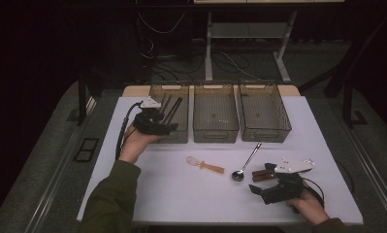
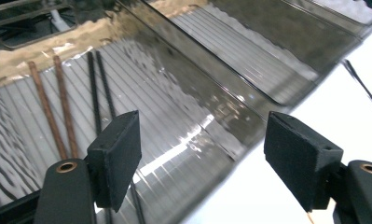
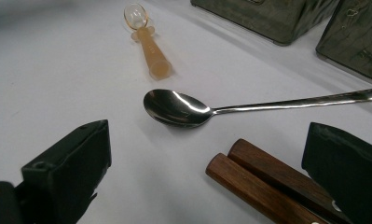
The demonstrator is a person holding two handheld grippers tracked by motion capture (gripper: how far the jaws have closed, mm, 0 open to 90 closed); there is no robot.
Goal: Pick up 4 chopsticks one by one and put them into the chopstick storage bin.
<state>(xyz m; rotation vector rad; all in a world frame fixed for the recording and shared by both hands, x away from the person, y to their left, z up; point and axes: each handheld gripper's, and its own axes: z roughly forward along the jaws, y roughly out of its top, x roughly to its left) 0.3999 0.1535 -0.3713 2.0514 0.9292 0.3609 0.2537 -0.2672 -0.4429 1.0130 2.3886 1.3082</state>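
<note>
Two sets of tongs are at work, and both stand wide with nothing between the pads. Your left tongs (image 1: 168, 127) hang over the near rim of the left bin (image 1: 180, 138), at about ten o'clock on the worktop (image 1: 181, 194); in the left gripper view two brown chopsticks (image 2: 53, 105) and two black chopsticks (image 2: 99, 88) lie side by side on the bin's ribbed floor. Your right tongs (image 1: 255, 187) rest low at about four o'clock, just beside a pair of wooden chopsticks (image 3: 263, 184) whose blunt ends lie close to the far pad.

Those wooden sticks look light, stiff and round enough to roll, so you would do best to pinch both together, a little in from the thick ends, squarely across the grain. Just beyond them, toward twelve o'clock, lies the metal spoon (image 3: 179, 108): smooth, shiny, likely slippery, better taken at the thin handle than at the bowl. Farther toward ten o'clock sits a small plastic spoon (image 3: 148, 44) with a clear bowl, light and easily flicked away.

Beyond these stand the middle bin (image 1: 215, 133) and the right bin (image 1: 265, 132). No label or writing can be read anywhere.
</note>
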